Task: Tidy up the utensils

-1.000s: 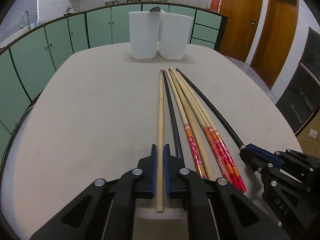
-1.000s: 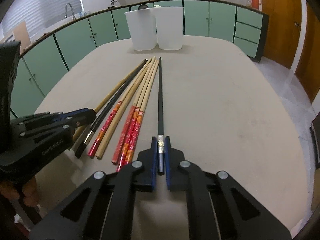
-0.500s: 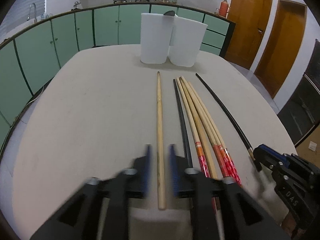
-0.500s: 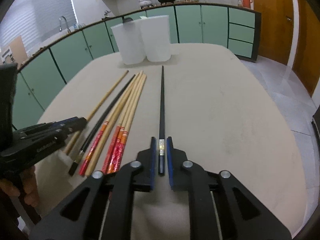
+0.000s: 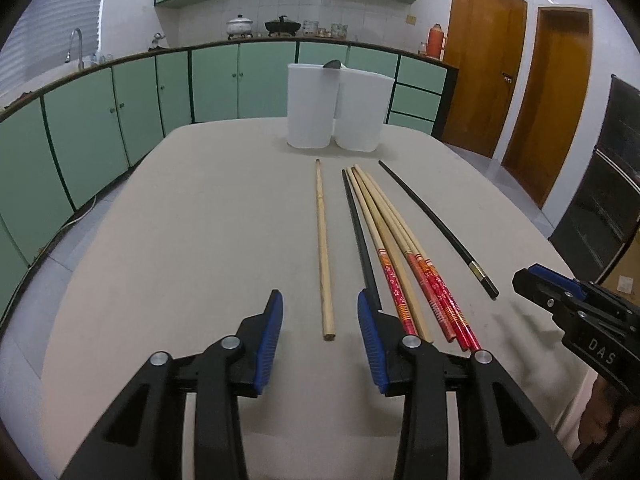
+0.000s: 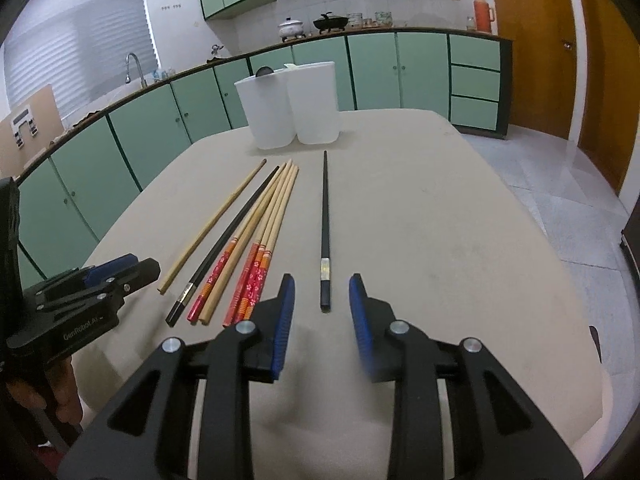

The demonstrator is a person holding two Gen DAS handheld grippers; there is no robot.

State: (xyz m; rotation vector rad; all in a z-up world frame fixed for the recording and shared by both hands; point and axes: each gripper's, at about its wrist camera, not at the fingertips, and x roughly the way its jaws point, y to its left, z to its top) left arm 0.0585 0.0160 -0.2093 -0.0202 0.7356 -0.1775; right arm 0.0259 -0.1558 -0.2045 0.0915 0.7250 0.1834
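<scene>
Your left tongs [image 5: 320, 322] are gaping wide around the bamboo stick's [image 5: 323, 248] near end, not touching it. Your right tongs [image 6: 322, 300] are spread too, framing the black chopstick [image 6: 325, 224] lying on the table [image 6: 440, 220].

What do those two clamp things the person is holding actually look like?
Both are matte black plastic. Each has two angular fingers with triangular cut-outs, silver round bolt heads at the joints, and ribbed blue pads on the inner faces. The left gripper shows white lettering on its side in the right wrist view, reading roughly "GenRobot.AI". The right gripper carries "DAS" in the left wrist view. No cables show. Bare fingers hold the handles.
</scene>
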